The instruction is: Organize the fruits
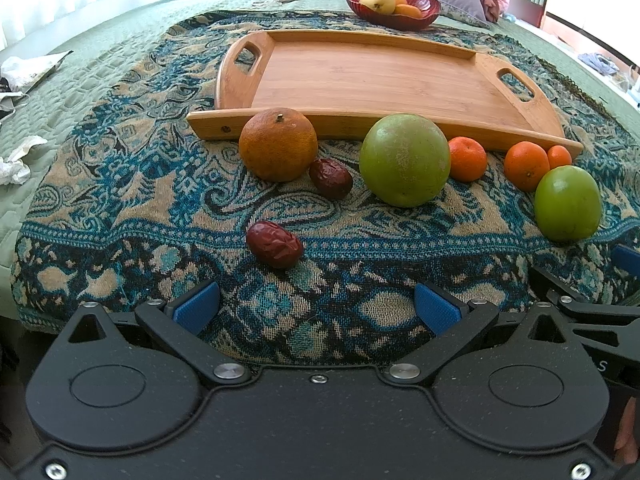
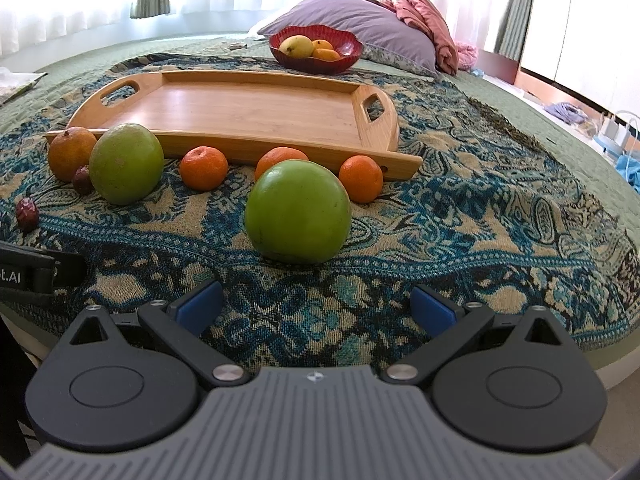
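A wooden tray lies empty on a patterned blanket. In front of it sit a large orange, two red dates, a big green fruit, three small tangerines and a green apple. My left gripper is open and empty, just short of the near date. My right gripper is open and empty, just short of the green apple.
A red bowl with yellow and orange fruit stands behind the tray, against a purple pillow. Crumpled paper lies at the left on the green bedspread. The bed edge runs along the right.
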The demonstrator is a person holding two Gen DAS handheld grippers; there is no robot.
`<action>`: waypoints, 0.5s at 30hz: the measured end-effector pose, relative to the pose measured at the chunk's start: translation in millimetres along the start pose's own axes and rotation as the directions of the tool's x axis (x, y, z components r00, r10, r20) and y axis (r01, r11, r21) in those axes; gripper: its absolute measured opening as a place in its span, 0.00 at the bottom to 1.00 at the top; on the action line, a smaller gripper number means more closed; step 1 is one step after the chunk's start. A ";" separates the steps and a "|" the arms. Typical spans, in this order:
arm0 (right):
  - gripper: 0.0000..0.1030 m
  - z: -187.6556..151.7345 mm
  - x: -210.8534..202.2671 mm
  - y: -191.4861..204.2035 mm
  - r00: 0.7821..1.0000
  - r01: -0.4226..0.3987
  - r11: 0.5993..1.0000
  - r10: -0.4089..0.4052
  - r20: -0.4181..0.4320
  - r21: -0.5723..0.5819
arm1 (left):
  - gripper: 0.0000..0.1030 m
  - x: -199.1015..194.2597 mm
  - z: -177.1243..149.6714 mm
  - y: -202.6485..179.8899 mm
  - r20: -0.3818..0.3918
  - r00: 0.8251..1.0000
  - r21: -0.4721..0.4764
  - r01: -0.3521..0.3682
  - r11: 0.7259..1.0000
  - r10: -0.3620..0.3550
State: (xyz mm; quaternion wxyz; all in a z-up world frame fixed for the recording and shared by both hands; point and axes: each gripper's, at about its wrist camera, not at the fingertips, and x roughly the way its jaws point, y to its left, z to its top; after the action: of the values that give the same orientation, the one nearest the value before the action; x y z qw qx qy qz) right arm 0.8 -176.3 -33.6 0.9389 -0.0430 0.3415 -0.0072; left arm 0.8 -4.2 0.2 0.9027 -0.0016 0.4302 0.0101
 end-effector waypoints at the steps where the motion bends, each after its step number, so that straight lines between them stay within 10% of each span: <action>1: 1.00 1.5 -2.1 1.3 1.000 -0.004 1.000 0.004 0.003 -0.010 | 1.00 0.1 0.7 -0.7 0.001 1.000 0.002 -0.004 1.000 0.004; 15: 1.00 -5.2 -0.4 -2.1 0.999 -0.011 1.000 0.011 0.048 -0.010 | 1.00 -4.8 -6.5 6.8 0.073 0.997 0.009 0.031 0.999 -0.031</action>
State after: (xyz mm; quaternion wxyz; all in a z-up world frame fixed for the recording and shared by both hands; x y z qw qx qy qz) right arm -2.8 -178.8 -37.1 0.9466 -0.0459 0.3191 0.0006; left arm -7.4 2.4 -0.1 0.9179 -0.0045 0.3968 -0.0054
